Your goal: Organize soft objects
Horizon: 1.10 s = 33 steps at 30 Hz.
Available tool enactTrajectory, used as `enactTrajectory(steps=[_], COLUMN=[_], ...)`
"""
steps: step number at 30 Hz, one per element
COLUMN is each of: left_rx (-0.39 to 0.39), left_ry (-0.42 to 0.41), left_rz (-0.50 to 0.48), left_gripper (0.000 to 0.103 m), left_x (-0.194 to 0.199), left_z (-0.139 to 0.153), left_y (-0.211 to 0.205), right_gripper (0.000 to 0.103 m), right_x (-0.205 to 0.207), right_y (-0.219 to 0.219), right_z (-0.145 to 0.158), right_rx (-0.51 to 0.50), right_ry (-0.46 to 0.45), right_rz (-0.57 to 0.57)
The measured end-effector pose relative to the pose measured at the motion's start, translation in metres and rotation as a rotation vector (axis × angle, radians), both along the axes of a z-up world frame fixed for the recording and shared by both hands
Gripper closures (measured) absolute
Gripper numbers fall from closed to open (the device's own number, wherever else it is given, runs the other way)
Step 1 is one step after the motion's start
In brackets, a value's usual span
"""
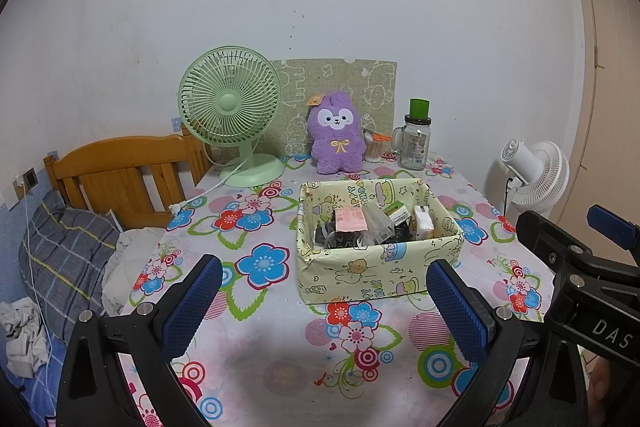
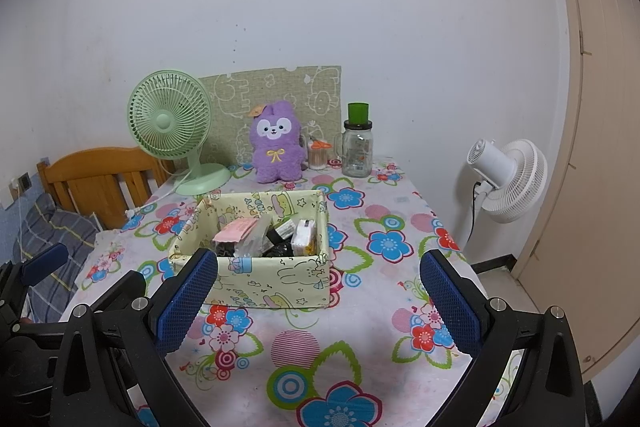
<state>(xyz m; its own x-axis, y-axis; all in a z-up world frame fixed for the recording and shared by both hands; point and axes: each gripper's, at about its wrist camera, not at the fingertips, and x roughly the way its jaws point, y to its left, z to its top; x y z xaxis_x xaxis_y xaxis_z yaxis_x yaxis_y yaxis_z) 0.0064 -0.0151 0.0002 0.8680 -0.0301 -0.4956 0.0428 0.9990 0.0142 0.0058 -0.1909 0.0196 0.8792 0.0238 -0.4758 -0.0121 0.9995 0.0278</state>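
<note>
A purple plush bunny (image 1: 338,139) (image 2: 277,145) sits upright at the far edge of the flowered table, against a green patterned board. In front of it stands a pale yellow cartoon-print box (image 1: 376,275) (image 2: 280,279) holding a pink packet, clear bags and other small items. My left gripper (image 1: 324,291) hovers open above the near table, its blue pads wide apart and nothing between them. My right gripper (image 2: 318,287) is also open and holds nothing, just short of the box. In the left wrist view the right gripper (image 1: 580,251) shows at the right edge.
A green desk fan (image 1: 230,111) (image 2: 172,123) stands back left with its cord trailing off the table. A glass jar with a green cap (image 1: 415,143) (image 2: 357,147) and a cotton-swab cup stand back right. A wooden bed headboard (image 1: 116,167) lies left, a white floor fan (image 2: 508,179) right.
</note>
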Motion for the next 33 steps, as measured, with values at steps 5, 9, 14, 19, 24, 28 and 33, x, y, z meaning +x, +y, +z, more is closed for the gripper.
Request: enactTrajectory(steps=[5,9,14,19,24,28,33], left_rx=[-0.002,-0.004,-0.003,-0.009,-0.009,-0.011,-0.01], left_ry=[0.001,0.001,0.002,0.001,0.0,0.0,-0.001], left_rz=[-0.002,-0.001,-0.002,-0.005,-0.006,-0.007,-0.005], left_gripper=[0.0,0.0,0.0,0.0,0.0,0.0,0.0], left_x=[0.0006,0.0011,0.0007,0.001,0.0008,0.0008,0.0006], left_z=[-0.001,-0.0012,-0.001,-0.0015,-0.0019,-0.0021,-0.0022], left_y=[-0.0016,-0.0014,-0.001,-0.0022,-0.0034,-0.0034,-0.0033], right_gripper=[0.001,0.001,0.001,0.001,0.001,0.001,0.001], right_x=[-0.0001,-0.0001,0.0,-0.0006,-0.0009,-0.0011,-0.0011], right_y=[0.0,0.0002,0.0002,0.0,-0.0003,-0.0003,-0.0002], right_z=[-0.0001,0.0001,0.0002,-0.0005,-0.0006,-0.0004,-0.0004], right_rx=[-0.002,0.0,0.001,0.004,0.004,0.005,0.005], right_ry=[0.0,0.0,0.001,0.0,-0.001,-0.002,-0.001], right_rz=[0.001,0.001,0.001,0.001,0.001,0.002,0.001])
